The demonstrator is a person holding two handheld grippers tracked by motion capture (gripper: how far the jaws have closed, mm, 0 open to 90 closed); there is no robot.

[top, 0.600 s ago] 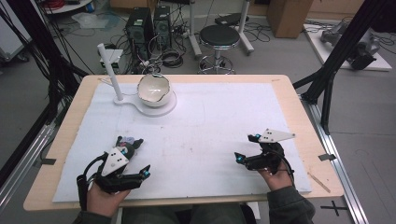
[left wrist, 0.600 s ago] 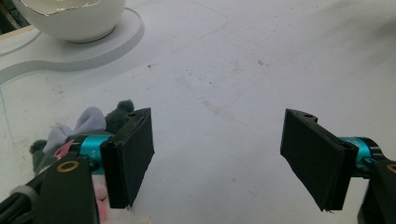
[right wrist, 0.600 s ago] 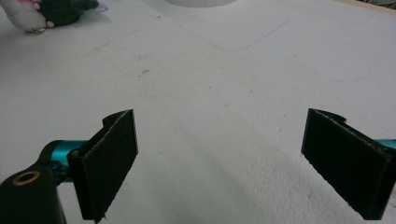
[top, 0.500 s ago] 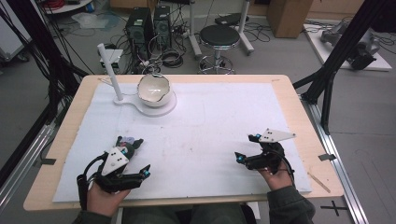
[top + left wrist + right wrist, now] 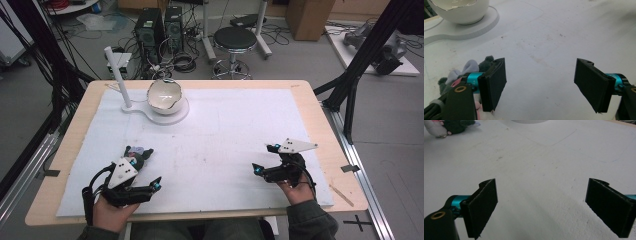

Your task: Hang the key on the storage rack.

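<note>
Toy, plush, grey with pale bow.

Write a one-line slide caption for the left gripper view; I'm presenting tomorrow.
Open left gripper over the white mat, small plush toy beside its jaw, bowl ahead.

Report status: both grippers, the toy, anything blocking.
Left gripper open, empty. Right gripper open, empty. Plush toy on mat beside left jaw, untouched. Nothing blocking.

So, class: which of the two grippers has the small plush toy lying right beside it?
The left gripper: the plush toy lies right by its jaws, while the right gripper sits across the white mat, far from it.
</note>
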